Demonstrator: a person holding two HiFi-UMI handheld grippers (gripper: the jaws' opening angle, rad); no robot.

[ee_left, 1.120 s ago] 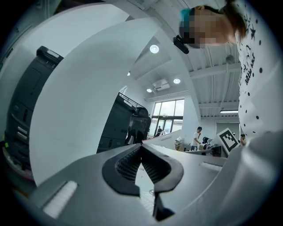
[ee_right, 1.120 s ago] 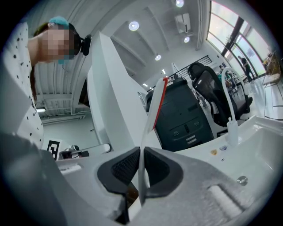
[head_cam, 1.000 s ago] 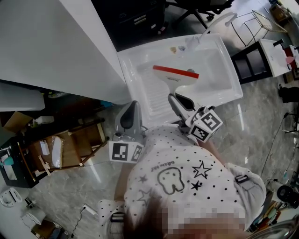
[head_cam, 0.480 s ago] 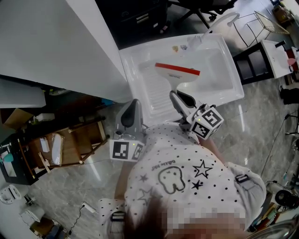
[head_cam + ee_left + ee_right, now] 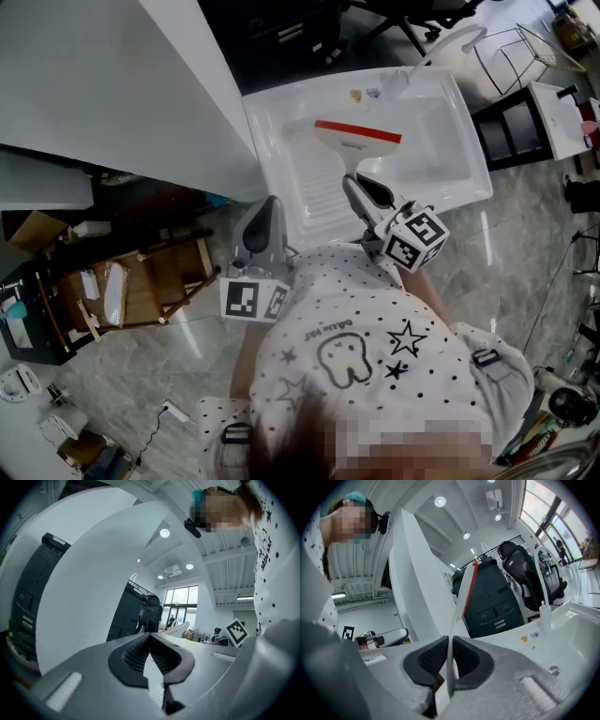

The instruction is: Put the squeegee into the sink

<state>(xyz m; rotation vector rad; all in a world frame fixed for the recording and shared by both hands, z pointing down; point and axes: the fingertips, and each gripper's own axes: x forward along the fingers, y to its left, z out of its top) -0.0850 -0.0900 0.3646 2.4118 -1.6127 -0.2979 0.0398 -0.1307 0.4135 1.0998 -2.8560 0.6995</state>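
Obs: right gripper (image 5: pixel 362 190), fingers (image 5: pixel 432 660) clenched on the white handle of the squeegee (image 5: pixel 358 138). The handle runs straight out between the pads. The red-edged blade sits crosswise, well ahead of the fingertips. The grip looks the same as in the two earlier head views.

Change over the last second: small. The blade now sits slightly further out over the sink (image 5: pixel 445 159), a touch nearer the faucet (image 5: pixel 448 39) end, and the right gripper has crept forward with it. The squeegee hangs over the ribbed drainer (image 5: pixel 314 183) and the near part of the basin. It appears to be in the air; contact with the sink floor cannot be settled from above.

Left gripper (image 5: pixel 268 208): fingers closed together on nothing, parked short of the sink rim, same spot as a second ago.

Reading: the carry is nearly over, with the squeegee over the target and still gripped. What remains, in my judgement, is to lower it ahead of the fingers onto the sink floor, then release. Risk: if let go high, it could clatter or tip.
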